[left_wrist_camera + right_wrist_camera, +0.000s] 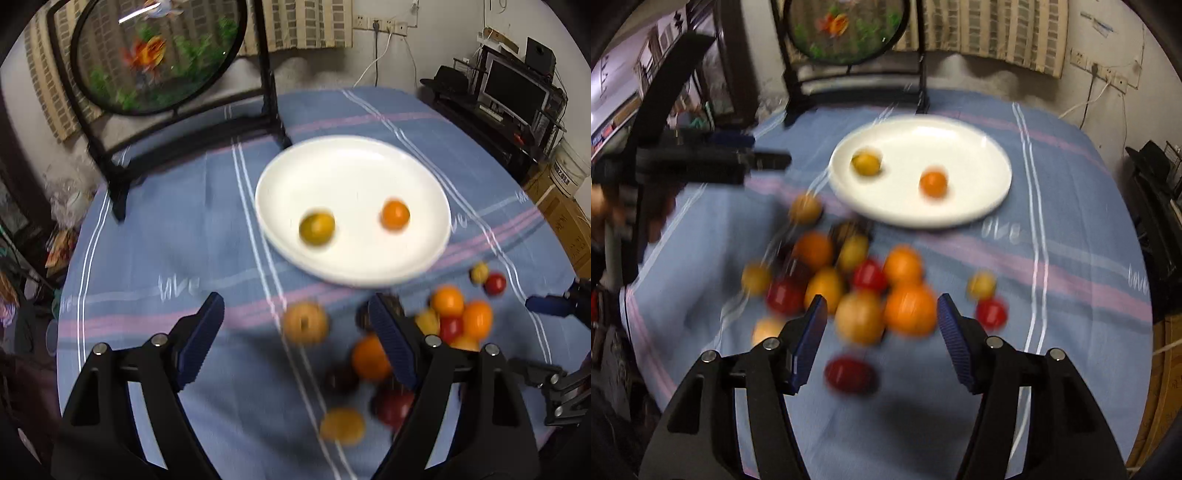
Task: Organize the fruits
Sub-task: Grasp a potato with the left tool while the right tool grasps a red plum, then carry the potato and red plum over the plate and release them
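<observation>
A white plate (369,166) (960,136) lies on the blue striped tablecloth with a yellow-green fruit (317,228) (866,164) and a small orange (395,214) (933,183) on it. In front of the plate sits a blurred heap of several fruits, orange, yellow and red (456,317) (871,291). My left gripper (295,332) hangs open above the cloth, with a tan round fruit (306,322) seen between its fingers but not touched. My right gripper (882,317) is open over the heap, its pads free of the fruit below.
A round framed fish picture on a black stand (155,55) (849,29) rises at the table's far edge behind the plate. The other gripper shows at the side of each view (554,306) (713,162). Shelves and boxes (517,96) stand beyond the table's right edge.
</observation>
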{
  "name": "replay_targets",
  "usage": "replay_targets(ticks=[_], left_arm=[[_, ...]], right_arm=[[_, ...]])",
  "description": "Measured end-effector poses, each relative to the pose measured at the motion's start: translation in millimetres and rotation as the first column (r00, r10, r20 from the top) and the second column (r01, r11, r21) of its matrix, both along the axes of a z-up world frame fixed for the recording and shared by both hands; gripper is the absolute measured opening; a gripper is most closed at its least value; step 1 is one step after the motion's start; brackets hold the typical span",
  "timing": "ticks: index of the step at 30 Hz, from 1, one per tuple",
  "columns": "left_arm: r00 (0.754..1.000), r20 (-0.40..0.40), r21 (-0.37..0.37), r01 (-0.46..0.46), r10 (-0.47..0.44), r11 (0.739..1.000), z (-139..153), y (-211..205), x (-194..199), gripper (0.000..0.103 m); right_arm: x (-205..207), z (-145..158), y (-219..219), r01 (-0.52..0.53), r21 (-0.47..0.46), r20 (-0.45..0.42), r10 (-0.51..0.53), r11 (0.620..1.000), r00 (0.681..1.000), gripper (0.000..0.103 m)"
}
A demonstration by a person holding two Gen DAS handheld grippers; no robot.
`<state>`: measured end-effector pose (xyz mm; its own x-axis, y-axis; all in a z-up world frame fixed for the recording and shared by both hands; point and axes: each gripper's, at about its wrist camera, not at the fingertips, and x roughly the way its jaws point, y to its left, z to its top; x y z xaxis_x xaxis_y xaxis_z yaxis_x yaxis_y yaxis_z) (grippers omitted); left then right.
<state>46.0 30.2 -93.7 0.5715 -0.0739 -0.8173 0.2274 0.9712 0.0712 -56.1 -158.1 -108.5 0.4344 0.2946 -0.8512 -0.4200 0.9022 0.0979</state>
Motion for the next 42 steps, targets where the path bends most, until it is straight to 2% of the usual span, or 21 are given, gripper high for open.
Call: replay_targets(ticks=[4,7,11,14,19,20,21,22,28,35,37,38,40,42], left_arm=[[0.999,-0.051,-0.014,-0.001,0.000,1.000,-14,7,-37,0.082],[0.995,-0.097,-0.043,0.006,-0.010,0.999,-25,2,-65,0.082],[0.992,-0.123,-0.065,0.032,-0.040,0.997,-34,-8,-94,0.082],[0.988,-0.149,-0.084,0.019,-0.031,0.996,-42,-7,-105,0.082],[0.984,-0.180,-0.081,-0.014,-0.001,0.997,-52,0,-113,0.082],[0.983,-0.183,-0.081,-0.017,0.002,0.997,-53,0,-113,0.082],[0.983,-0.184,-0.084,-0.017,0.002,0.996,-53,-1,-113,0.082],[0.983,-0.183,-0.088,-0.015,-0.002,0.996,-53,-3,-113,0.082],[0.981,-0.186,-0.098,0.042,-0.060,0.994,-59,-27,-111,0.082],[0.972,-0.218,-0.056,0.080,-0.091,0.995,-88,-62,-99,0.082],[0.971,-0.224,-0.034,0.078,-0.083,0.996,-95,-66,-97,0.077],[0.968,-0.238,-0.028,0.078,-0.082,0.997,-100,-67,-95,0.061],[0.970,-0.226,-0.049,0.077,-0.086,0.996,-99,-65,-93,0.042],[0.970,-0.228,-0.082,0.073,-0.090,0.994,-91,-61,-95,0.042]], right_arm=[[-30,-27,-2,0.020,-0.027,-0.074,-0.022,0.999,0.997,0.062],[-38,-41,-4,0.026,-0.034,-0.105,-0.030,0.999,0.994,0.062],[-45,-45,2,0.025,-0.040,-0.096,-0.029,0.999,0.995,0.062],[-40,-49,7,0.029,-0.056,-0.077,-0.033,0.998,0.996,0.062],[-28,-60,16,0.019,-0.055,-0.097,-0.024,0.998,0.995,0.060],[-26,-63,17,0.008,-0.047,-0.110,-0.013,0.999,0.994,0.055],[-26,-65,18,-0.007,-0.041,-0.124,0.002,0.999,0.992,0.041],[-28,-65,20,-0.014,-0.050,-0.123,0.008,0.999,0.992,0.040],[-40,-51,1,0.025,0.023,-0.130,-0.022,0.999,0.991,0.039],[-47,-45,-22,0.092,0.044,-0.144,-0.085,0.995,0.986,0.039],[-49,-44,-24,0.096,0.046,-0.143,-0.088,0.994,0.986,0.039],[-50,-43,-24,0.097,0.051,-0.143,-0.089,0.994,0.986,0.039],[-50,-42,-24,0.096,0.055,-0.140,-0.087,0.994,0.986,0.039],[-50,-40,-24,0.090,0.062,-0.135,-0.081,0.994,0.988,0.039]])
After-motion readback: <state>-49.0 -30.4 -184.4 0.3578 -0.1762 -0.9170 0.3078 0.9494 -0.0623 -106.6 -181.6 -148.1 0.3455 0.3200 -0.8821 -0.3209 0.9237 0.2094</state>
